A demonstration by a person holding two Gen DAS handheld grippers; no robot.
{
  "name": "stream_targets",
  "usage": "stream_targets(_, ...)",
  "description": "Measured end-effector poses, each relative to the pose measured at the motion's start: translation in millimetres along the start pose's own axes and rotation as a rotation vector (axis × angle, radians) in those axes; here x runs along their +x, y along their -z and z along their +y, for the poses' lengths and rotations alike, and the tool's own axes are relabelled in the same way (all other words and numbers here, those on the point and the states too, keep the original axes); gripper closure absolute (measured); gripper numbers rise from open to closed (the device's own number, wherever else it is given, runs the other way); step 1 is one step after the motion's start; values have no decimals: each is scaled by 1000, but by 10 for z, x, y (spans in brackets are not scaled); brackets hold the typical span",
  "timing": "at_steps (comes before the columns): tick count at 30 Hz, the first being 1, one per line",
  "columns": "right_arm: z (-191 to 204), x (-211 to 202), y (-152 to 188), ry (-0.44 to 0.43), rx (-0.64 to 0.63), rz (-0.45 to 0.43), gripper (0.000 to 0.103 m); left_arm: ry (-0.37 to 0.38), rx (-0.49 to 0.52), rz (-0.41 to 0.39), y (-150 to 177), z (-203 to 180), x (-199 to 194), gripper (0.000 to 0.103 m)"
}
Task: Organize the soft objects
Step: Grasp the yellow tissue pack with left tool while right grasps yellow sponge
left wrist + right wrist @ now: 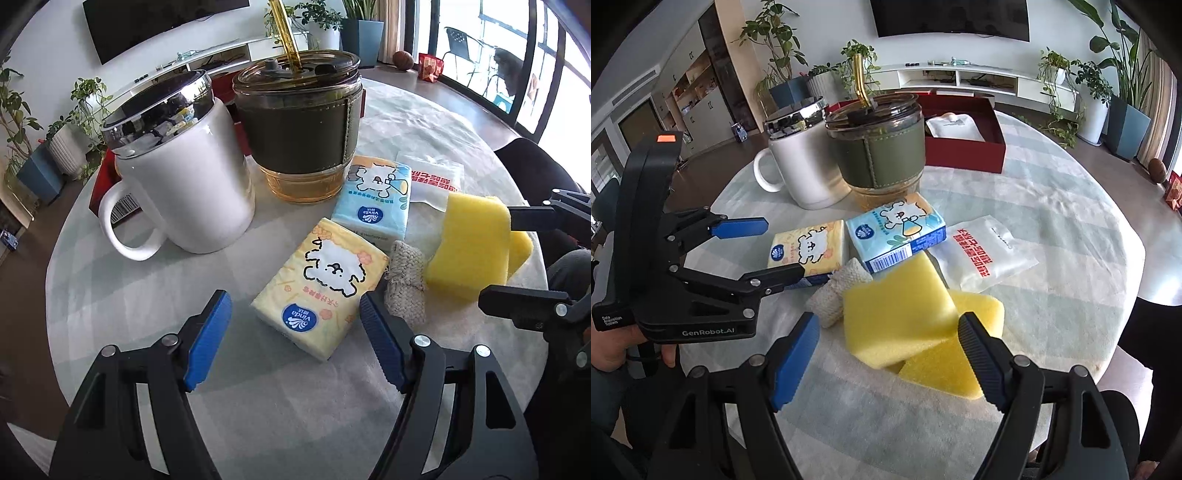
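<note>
The left gripper [295,343] gapes wide and empty around the yellow tissue pack [321,288] at centre frame, seemingly lined up to grab it. The right gripper [888,354], equally wide and empty, frames the yellow sponges [905,317] at lower centre.

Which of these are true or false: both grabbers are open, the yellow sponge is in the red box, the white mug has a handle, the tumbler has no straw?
1. Both the left gripper and right gripper are open. True.
2. The yellow sponge is in the red box. False: it lies on the table.
3. The white mug has a handle. True.
4. The tumbler has no straw. False: an amber straw sticks up through its lid.
</note>
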State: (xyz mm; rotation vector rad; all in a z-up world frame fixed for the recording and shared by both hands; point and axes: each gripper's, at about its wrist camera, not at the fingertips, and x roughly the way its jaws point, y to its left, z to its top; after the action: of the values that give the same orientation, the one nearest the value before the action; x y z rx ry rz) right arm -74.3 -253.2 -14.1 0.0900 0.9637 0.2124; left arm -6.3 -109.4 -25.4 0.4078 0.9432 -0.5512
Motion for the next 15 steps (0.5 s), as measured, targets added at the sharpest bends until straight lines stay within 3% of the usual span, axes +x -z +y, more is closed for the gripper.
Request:
stream_targets(5,28,68,-16,2,-16,15,23,14,8,4,-5,25,37,31)
stream_targets(7,41,87,-22,5,-21,18,23,17,10,11,-17,32,67,26)
stream_targets(11,67,115,-24,-13,-31,26,33,3,19,46,1,38,159,26)
stream_targets(15,83,109,-22,-27,-39,21,36,15,0,66,38,55,221,28)
